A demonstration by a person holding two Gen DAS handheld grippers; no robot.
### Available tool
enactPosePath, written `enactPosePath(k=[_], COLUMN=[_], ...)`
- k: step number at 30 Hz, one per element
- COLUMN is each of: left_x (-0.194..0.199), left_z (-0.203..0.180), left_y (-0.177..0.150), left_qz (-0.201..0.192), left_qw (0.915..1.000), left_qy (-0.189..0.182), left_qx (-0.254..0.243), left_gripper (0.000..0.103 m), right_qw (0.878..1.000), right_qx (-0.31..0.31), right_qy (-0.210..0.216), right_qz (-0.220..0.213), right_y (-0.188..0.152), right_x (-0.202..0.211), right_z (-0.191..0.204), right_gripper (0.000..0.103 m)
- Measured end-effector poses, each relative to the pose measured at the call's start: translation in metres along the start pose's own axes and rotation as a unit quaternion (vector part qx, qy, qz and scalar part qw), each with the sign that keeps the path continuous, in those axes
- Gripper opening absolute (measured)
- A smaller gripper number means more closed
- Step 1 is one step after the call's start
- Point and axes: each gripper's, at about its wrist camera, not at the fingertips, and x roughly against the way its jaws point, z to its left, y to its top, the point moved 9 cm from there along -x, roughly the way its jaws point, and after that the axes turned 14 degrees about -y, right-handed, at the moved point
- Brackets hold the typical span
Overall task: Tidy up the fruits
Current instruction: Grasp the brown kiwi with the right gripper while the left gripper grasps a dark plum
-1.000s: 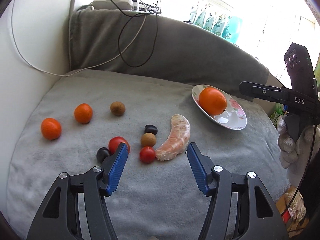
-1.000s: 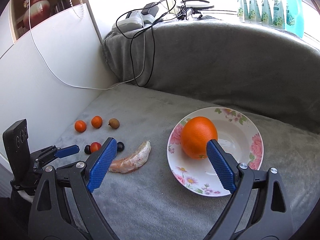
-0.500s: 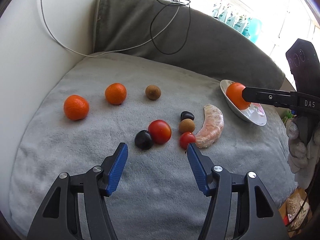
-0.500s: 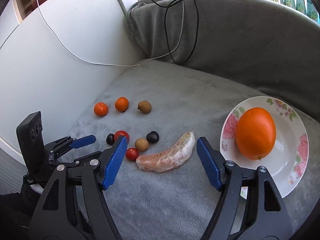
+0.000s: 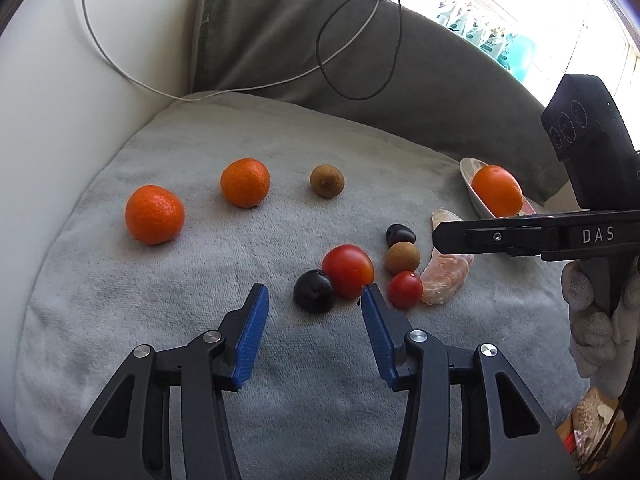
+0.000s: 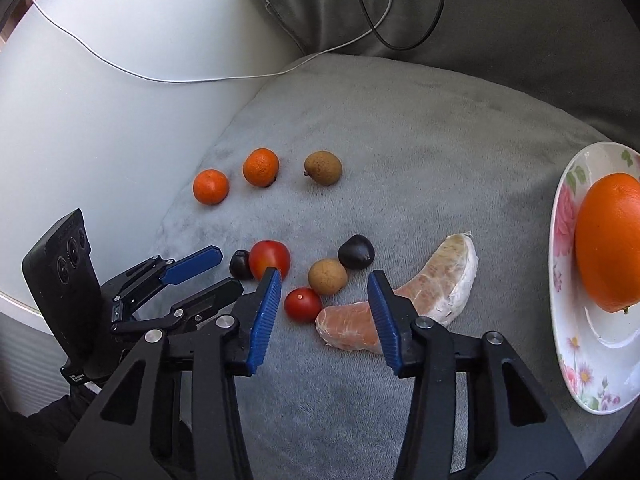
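On the grey cushion (image 5: 200, 280) lie two mandarins (image 5: 154, 214), a brown fruit (image 5: 327, 180) and a cluster: a large tomato (image 5: 348, 270), a dark plum (image 5: 314, 296), a cherry tomato (image 6: 302, 304), a second brown fruit (image 6: 327, 276), another dark fruit (image 6: 356, 251) and a peeled pomelo segment (image 6: 440, 280). A big orange (image 6: 608, 240) sits on the flowered plate (image 6: 560, 240). My left gripper (image 5: 314, 292) hovers just short of the plum, jaws closing, pads touching nothing. My right gripper (image 6: 324, 276) hangs over the cherry tomato and brown fruit, jaws closing, gripping nothing.
A grey backrest (image 5: 400, 60) rises behind the cushion, with a white cable (image 5: 132, 80) and a black cable (image 5: 360, 40) draped over it. A white wall (image 6: 100, 100) borders the left side. A gloved hand (image 5: 592, 320) holds the right gripper.
Both grippers came lower and nearer the fruit cluster, and both pairs of jaws narrowed. The right view swung from the plate to the cluster.
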Motion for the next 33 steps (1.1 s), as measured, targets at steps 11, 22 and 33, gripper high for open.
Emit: enactPosePath(k=[11,22,33], left_x=[-0.009,-0.012,-0.01], left_z=[0.006,0.005,0.004], left_y=[0.0,0.002,0.001], left_qz=[0.009,0.015,0.011], left_qw=[1.0,0.9998,0.9999], left_qy=[-0.001,-0.007,-0.006], left_qx=[-0.002,-0.009,-0.008], left_gripper=[0.04,0.028,0.021], right_qw=[1.0,0.999,0.999], right_qx=[0.008,0.008,0.008], right_qy=[-0.011,-0.021,-0.023], right_qz=[0.026,0.034,0.026], right_y=[-0.001,-0.001,-0.003], right_x=[-0.018,-0.023,-0.02], right_z=[0.01,0.012,0.011], right_gripper=[0.037,0.025,0.024])
